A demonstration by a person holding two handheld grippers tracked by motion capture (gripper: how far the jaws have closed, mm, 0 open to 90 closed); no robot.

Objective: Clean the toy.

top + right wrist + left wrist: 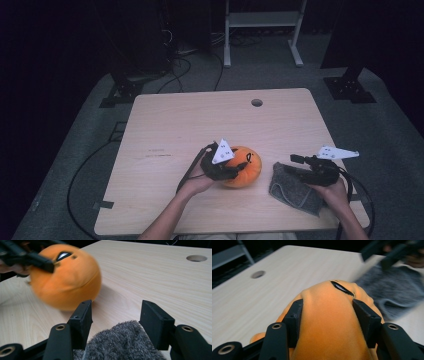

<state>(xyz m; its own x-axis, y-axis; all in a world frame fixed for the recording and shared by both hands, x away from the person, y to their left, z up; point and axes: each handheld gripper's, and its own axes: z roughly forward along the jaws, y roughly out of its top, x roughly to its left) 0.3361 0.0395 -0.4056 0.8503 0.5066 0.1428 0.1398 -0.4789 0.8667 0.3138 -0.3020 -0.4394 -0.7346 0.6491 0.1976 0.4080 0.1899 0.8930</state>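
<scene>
The orange plush toy [244, 166] sits on the wooden table [200, 120] near its front edge, and my left gripper [327, 312] pinches it: both black pads dent its soft sides. Just to its right lies a grey fuzzy cloth [294, 191], close by but apart from it. My right gripper [115, 316] hangs over that cloth with its jaws spread, a fold of the pile rising between them; I cannot tell whether the pads touch it.
</scene>
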